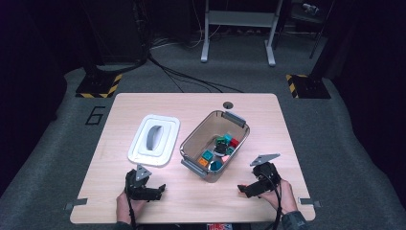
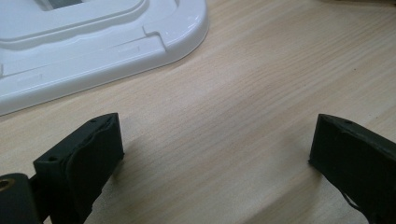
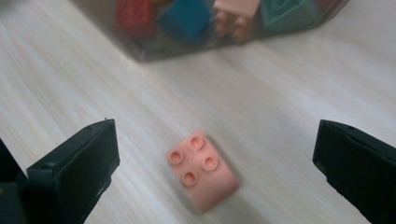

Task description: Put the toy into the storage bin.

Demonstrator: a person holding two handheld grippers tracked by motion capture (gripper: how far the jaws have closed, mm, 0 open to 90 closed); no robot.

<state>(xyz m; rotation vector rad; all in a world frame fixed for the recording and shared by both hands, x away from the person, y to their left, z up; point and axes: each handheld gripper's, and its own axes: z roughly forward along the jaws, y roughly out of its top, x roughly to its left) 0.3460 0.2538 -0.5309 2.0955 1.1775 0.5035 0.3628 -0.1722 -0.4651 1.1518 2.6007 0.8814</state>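
We find ourselves in a lab or test room set up for recorded trials. A light wooden table stands on grey carpet in a darkened room. Two black bases with yellow-and-black hazard stripes sit at the far corners, cables run across the floor, a numeral 6 is marked on the carpet, and a grey metal stand is behind.

Off to my left a white lid lies flat on the wooden table, apart from the clear bin of mixed blocks. Beyond the table I see black cables on grey floor.
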